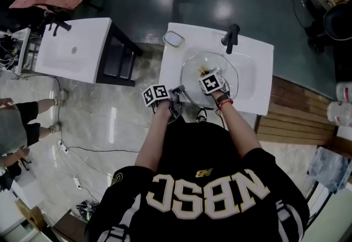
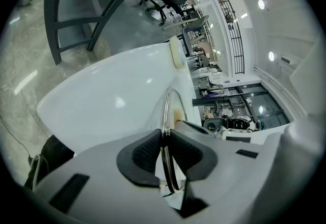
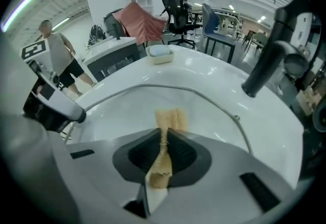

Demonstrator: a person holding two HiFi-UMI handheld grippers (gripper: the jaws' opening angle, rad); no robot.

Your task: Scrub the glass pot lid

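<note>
The clear, metal-rimmed glass pot lid (image 1: pixel 193 73) sat over the white sink (image 1: pixel 258 65), its rim clamped by the left gripper (image 2: pixel 164 142). The right gripper (image 3: pixel 164 152) pinched a tan scrubbing pad (image 3: pixel 171 118) against the glass.

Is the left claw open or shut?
Shut on the lid: its rim stands edge-on between the left gripper, both pads pressing it.

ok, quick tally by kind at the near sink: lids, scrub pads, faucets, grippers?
glass pot lid: 1
tan scrub pad: 1
black faucet: 1
grippers: 2 (left gripper, right gripper)
total: 5
</note>
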